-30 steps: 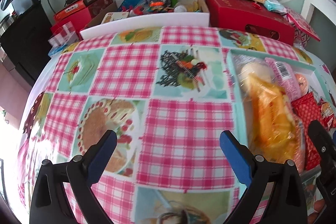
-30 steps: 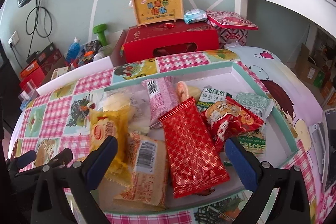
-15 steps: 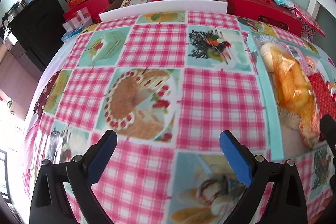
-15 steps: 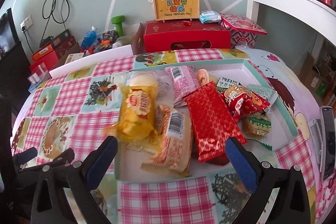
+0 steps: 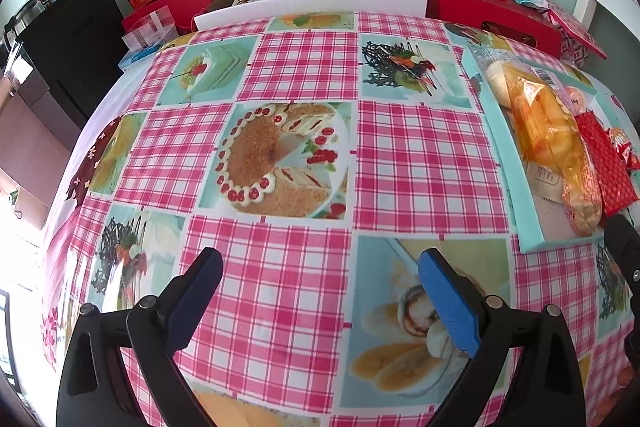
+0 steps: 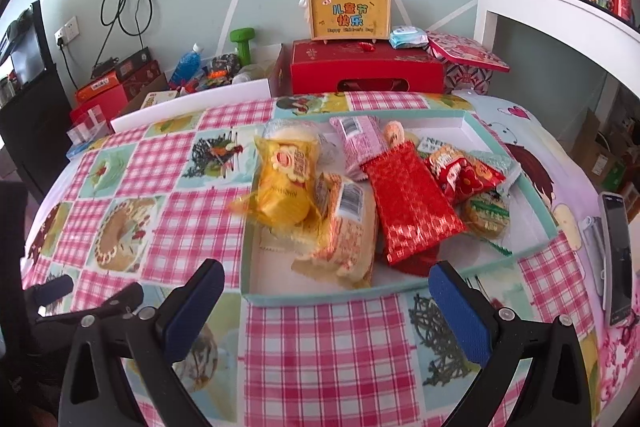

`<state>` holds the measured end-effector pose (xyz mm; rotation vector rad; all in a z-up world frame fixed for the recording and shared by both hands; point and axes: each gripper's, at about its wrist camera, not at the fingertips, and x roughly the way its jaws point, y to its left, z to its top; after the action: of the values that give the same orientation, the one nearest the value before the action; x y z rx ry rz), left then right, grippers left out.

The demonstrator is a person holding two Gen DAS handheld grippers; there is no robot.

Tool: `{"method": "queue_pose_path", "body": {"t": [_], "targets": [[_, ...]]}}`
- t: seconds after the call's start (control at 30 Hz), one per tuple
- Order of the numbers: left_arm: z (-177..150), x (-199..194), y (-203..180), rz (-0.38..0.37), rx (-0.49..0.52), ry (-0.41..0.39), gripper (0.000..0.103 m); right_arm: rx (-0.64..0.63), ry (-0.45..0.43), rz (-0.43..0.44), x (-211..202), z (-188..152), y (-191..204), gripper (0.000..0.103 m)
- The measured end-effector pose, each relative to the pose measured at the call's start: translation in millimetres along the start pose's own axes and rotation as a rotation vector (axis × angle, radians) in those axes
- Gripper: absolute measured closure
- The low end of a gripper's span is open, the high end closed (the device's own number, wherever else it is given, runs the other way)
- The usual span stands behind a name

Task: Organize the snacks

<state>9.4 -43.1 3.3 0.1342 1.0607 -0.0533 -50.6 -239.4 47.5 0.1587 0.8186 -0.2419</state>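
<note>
1. Both the left gripper (image 5: 318, 281) and right gripper (image 6: 326, 291) gape wide, holding nothing, above the tablecloth (image 5: 420, 155).
2. Snacks fill the tray (image 6: 536, 201) just beyond the right gripper; the yellow packet (image 6: 286, 183) overhangs its left rim.
3. Sorting looks nearly done; next, probably nudge that packet inside.

Left gripper (image 5: 318, 293) jaws apart over checked tablecloth (image 5: 420, 155), snack tray (image 5: 506, 163) at right

The yellow handled box (image 6: 350, 15) reads "儿童节快乐" above "Happy Children's Day".
</note>
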Motion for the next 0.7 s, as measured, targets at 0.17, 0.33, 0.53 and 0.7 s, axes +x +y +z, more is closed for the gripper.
{"method": "queue_pose_path", "body": {"t": [0.17, 0.33, 0.53, 0.7], "targets": [[-7.0, -0.6, 3.0, -0.005, 0.003, 0.008, 0.005, 0.004, 0.014, -0.010, -2.9, -10.4, -5.9, 0.000], [-14.1, -2.9, 5.8, -0.016, 0.009, 0.008, 0.005, 0.010, 0.029, -0.015, -5.0, -19.0, -11.1, 0.000], [-20.5, -6.8, 10.6, -0.027, 0.007, 0.000, 0.005, 0.003, 0.059, -0.027, -5.2, -33.2, -14.8, 0.000], [-26.7, -7.4, 16.4, -0.027, -0.002, 0.003, 0.005, -0.017, 0.085, -0.024, -1.2, -43.0, -11.0, 0.000]]}}
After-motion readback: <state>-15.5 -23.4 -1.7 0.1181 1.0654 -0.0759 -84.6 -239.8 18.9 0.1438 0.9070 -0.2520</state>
